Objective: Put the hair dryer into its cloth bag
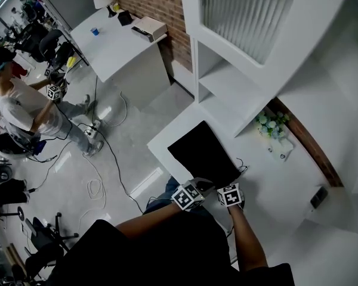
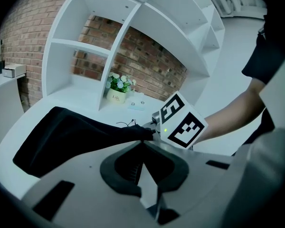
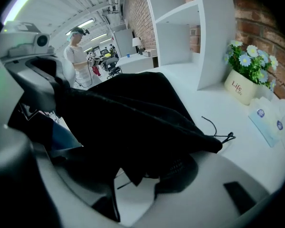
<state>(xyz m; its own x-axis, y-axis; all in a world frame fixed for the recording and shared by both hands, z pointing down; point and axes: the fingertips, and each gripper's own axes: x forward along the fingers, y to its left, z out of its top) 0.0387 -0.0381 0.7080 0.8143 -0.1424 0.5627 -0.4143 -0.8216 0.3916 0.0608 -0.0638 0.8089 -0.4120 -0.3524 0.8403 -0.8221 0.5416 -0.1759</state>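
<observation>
Fingers down-tilted, on cloth bag

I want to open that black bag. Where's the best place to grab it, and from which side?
Pinch the near edge of the cloth bag, beside the corner where its drawstring pokes out, coming from the person's side. It lies flat on the white table, so that thin end, probably its mouth, lifts easiest.
</observation>
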